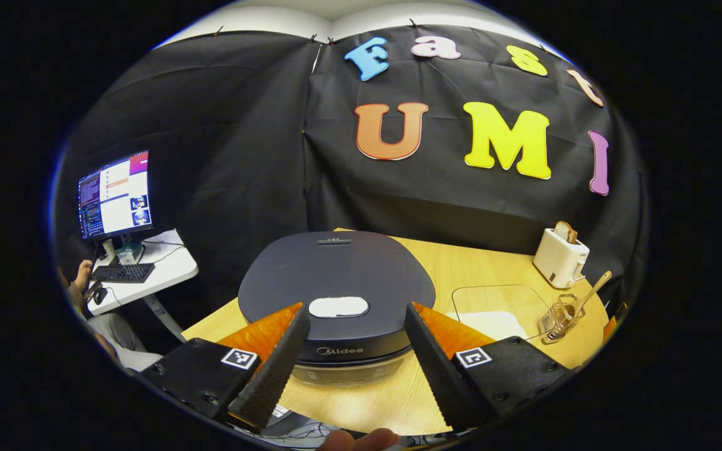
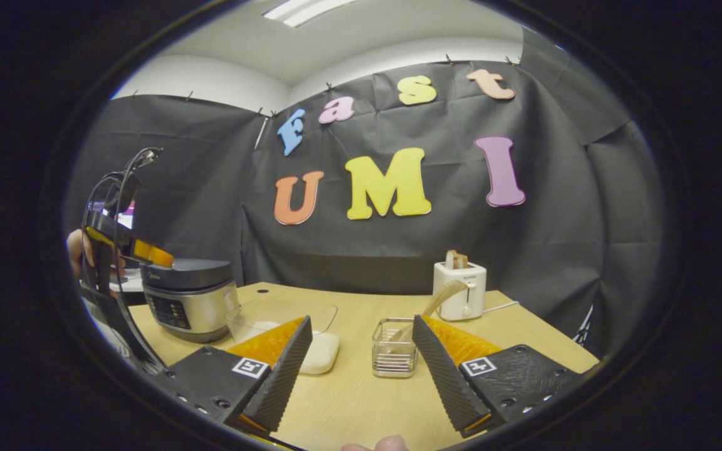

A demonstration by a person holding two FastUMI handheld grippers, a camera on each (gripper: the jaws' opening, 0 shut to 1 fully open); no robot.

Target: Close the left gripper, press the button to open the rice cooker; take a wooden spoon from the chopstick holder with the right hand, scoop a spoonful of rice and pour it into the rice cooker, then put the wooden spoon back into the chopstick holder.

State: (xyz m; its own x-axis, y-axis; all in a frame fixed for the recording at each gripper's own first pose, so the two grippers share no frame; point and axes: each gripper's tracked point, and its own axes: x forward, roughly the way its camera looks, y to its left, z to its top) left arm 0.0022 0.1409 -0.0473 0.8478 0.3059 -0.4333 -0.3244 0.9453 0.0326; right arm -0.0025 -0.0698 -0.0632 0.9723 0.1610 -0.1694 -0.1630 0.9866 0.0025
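The rice cooker (image 1: 336,279) stands shut under my left gripper (image 1: 356,308), its dark lid carrying a white button (image 1: 338,307). The left gripper is open, one finger on each side of the button, slightly above the lid. Off to the right, a wire chopstick holder (image 1: 558,318) holds a wooden spoon (image 1: 594,290). A clear container with white rice (image 1: 492,313) lies between the holder and the cooker. My right gripper (image 2: 361,322) is open and holds nothing. It hangs above the table, just short of the chopstick holder (image 2: 393,357) and spoon (image 2: 439,297). The rice cooker (image 2: 188,300) and the left gripper (image 2: 126,250) show at the left.
A white toaster (image 1: 560,257) with a bread slice stands at the back right of the wooden table (image 1: 461,263). A side desk with a monitor (image 1: 115,194) and keyboard is to the left, with a person's hand (image 1: 82,275) by it. The rice container (image 2: 279,319) sits beside the cooker.
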